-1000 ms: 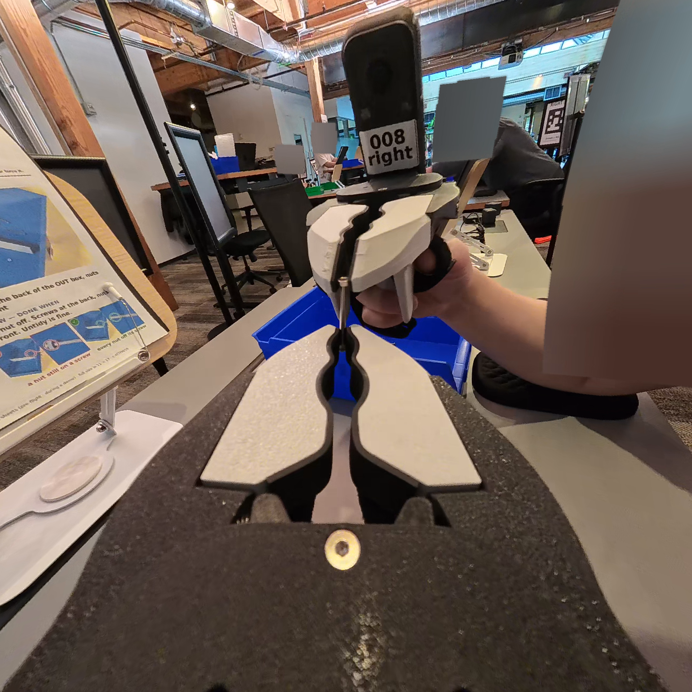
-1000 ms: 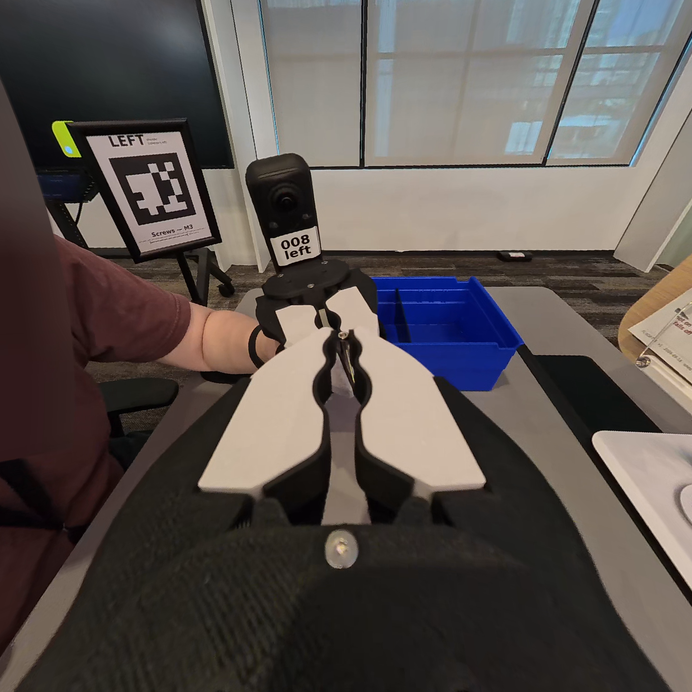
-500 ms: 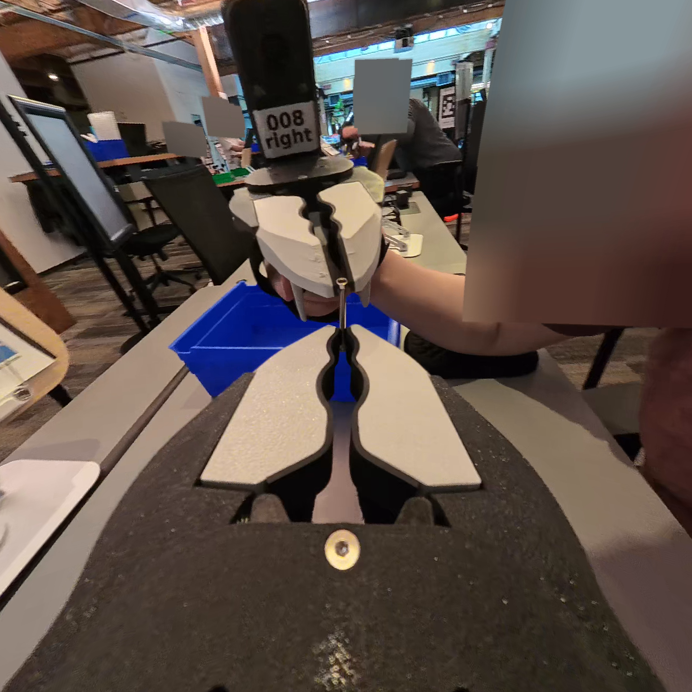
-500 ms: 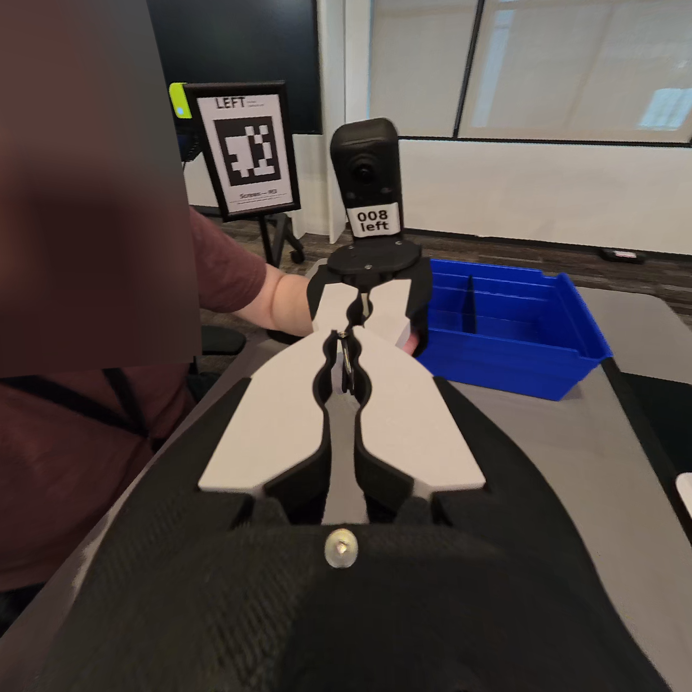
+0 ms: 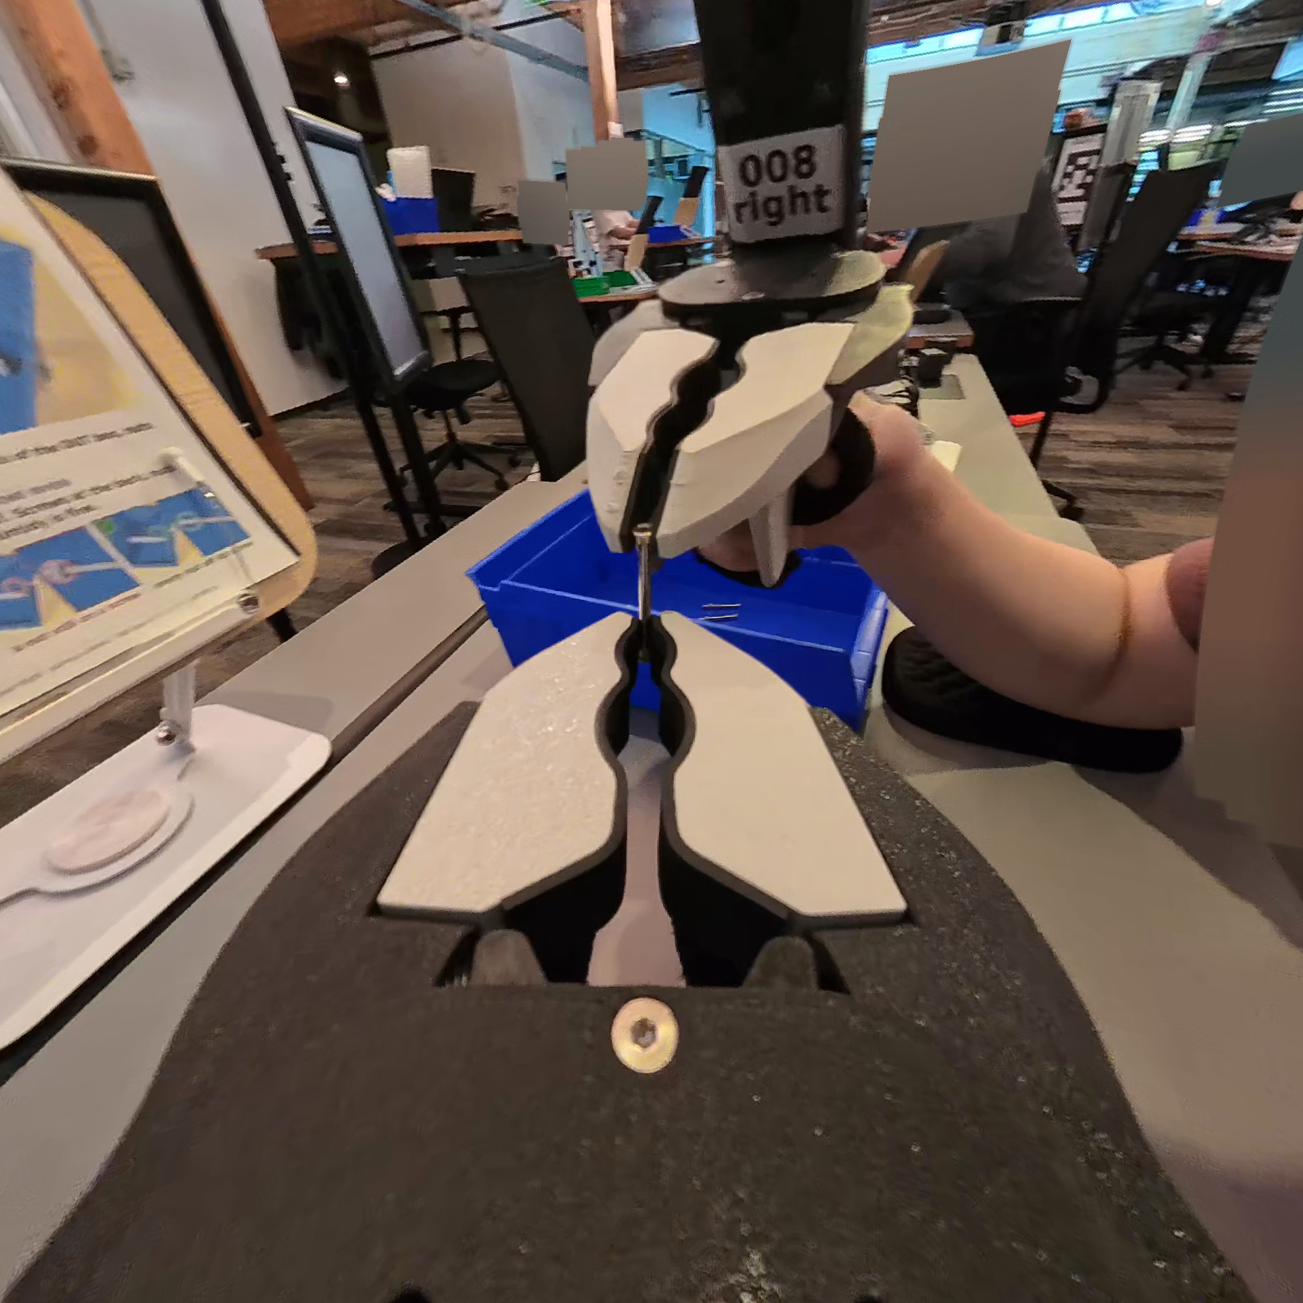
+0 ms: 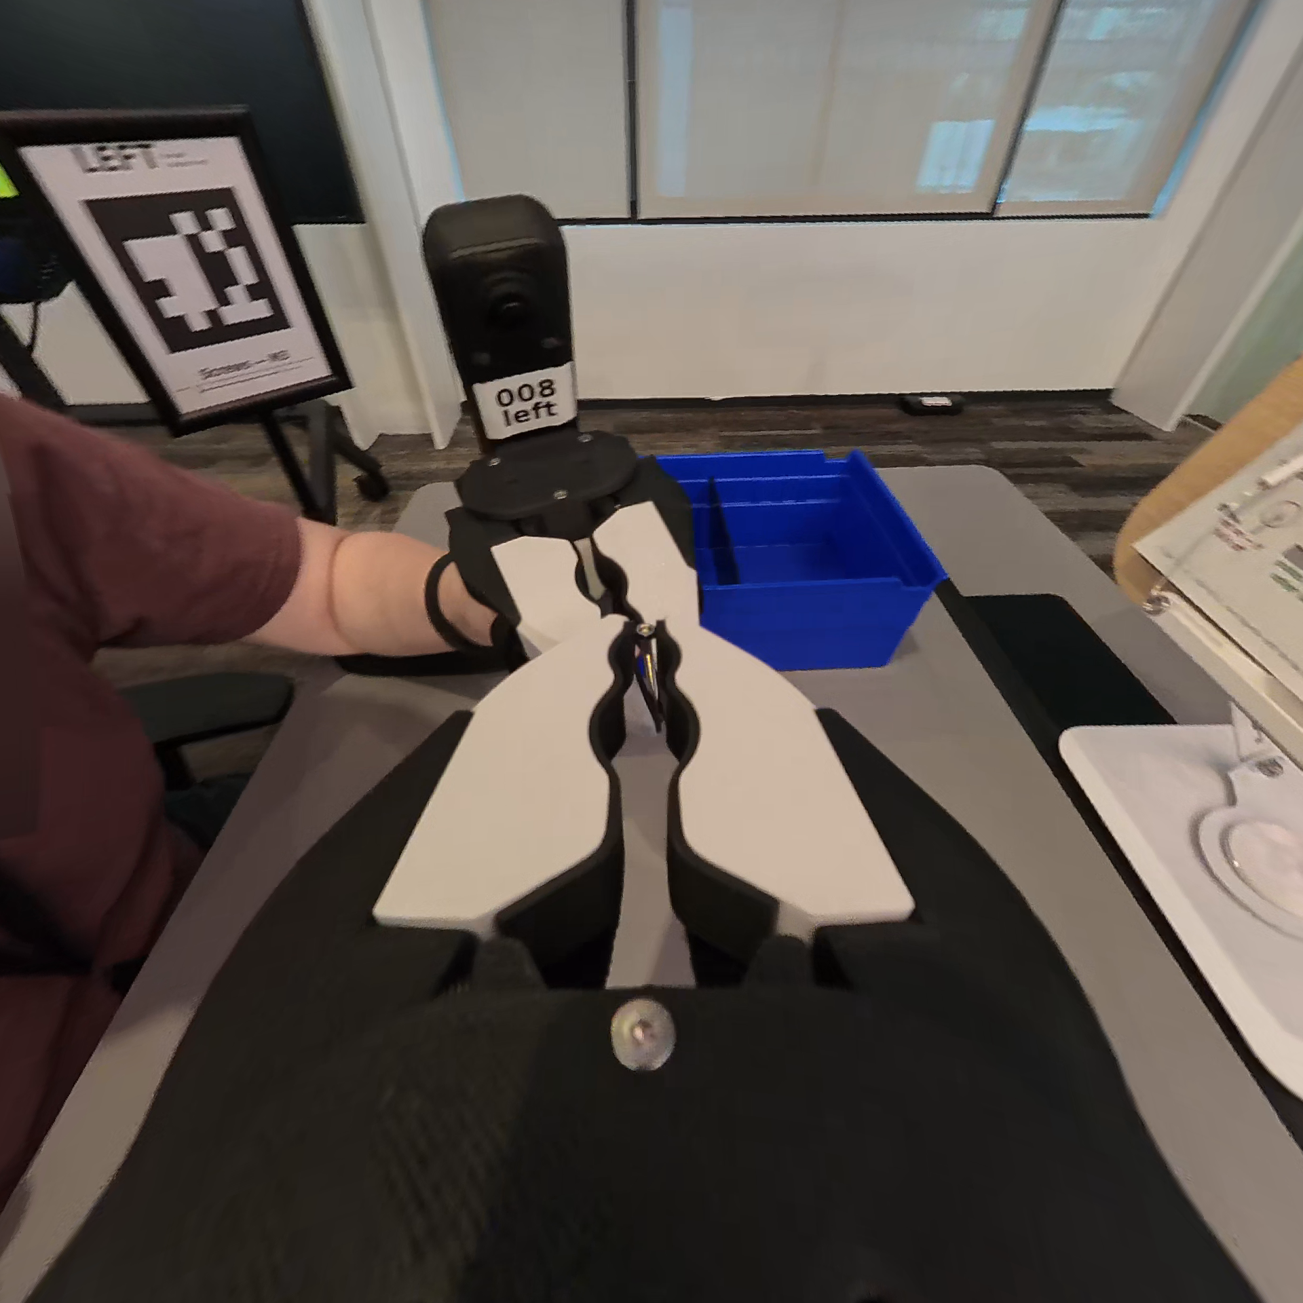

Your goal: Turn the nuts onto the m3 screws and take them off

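Observation:
In the left wrist view my left gripper [image 5: 643, 622] is shut on the lower end of a thin M3 screw [image 5: 642, 578] that stands upright from its tips. My right gripper [image 5: 637, 541] comes down from above, tilted, with its jaws shut on a small nut [image 5: 643, 534] at the screw's top. In the right wrist view my right gripper [image 6: 640, 626] pinches the nut [image 6: 643, 627]. The screw shaft [image 6: 650, 680] runs down in the gap under its fingers. The left gripper [image 6: 612, 605] faces it, its tips partly hidden.
A blue bin [image 5: 775, 638] with a couple of loose screws [image 5: 720, 610] lies behind the grippers, and the right wrist view shows its divider [image 6: 811, 606]. An instruction board on a white stand [image 5: 127, 493] is left. A marker sign [image 6: 176, 282] and a black pad [image 5: 1022, 726] are near. Both grippers' tips are close together, under 4 cm apart.
Both grippers stay shut and joined at the screw. The right gripper has turned from upright back to a tilt, and both views have swung back towards the instruction board.

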Tool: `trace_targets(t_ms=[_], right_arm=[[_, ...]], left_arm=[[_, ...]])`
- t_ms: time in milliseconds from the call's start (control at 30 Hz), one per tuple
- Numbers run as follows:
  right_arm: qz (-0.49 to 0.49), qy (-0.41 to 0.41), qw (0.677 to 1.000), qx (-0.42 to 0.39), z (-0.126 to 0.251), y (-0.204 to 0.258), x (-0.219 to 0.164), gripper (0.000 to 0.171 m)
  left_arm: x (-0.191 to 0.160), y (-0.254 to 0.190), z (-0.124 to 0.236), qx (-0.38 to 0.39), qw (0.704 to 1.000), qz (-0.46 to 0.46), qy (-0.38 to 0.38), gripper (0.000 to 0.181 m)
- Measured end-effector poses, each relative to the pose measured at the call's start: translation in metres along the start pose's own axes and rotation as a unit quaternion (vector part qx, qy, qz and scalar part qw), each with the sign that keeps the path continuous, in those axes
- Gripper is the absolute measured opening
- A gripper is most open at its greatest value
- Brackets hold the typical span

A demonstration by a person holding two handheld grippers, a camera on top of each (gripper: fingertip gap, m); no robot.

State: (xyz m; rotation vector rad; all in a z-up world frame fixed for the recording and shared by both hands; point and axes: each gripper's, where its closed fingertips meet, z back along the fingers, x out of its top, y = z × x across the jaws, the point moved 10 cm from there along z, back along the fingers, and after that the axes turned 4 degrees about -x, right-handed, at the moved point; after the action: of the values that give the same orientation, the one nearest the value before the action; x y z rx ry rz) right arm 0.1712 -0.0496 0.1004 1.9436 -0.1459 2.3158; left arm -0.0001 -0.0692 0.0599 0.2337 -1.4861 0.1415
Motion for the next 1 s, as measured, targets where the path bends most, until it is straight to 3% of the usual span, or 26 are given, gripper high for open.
trace_targets(t_ms=[200, 300, 533, 1000], right_arm=[[0.006, 0.009, 0.999, -0.041, -0.008, 0.002, -0.001, 0.007], [0.036, 0.007, 0.999, -0.027, -0.009, 0.006, -0.001, 0.023], [0.037, -0.054, 0.998, 0.019, -0.003, 0.011, 0.004, 0.022], [0.05, -0.063, 0.995, 0.051, 0.007, 0.009, 0.005, 0.011]], left_arm=[[0.001, 0.004, 0.004, 0.011, 1.0, 0.011, -0.004, 0.002], [0.005, 0.003, 0.006, 0.004, 1.0, 0.011, -0.015, 0.002], [0.01, -0.006, 0.007, -0.035, 0.999, -0.006, -0.035, 0.002], [0.011, -0.013, 0.004, -0.049, 0.998, -0.018, -0.029, 0.002]])
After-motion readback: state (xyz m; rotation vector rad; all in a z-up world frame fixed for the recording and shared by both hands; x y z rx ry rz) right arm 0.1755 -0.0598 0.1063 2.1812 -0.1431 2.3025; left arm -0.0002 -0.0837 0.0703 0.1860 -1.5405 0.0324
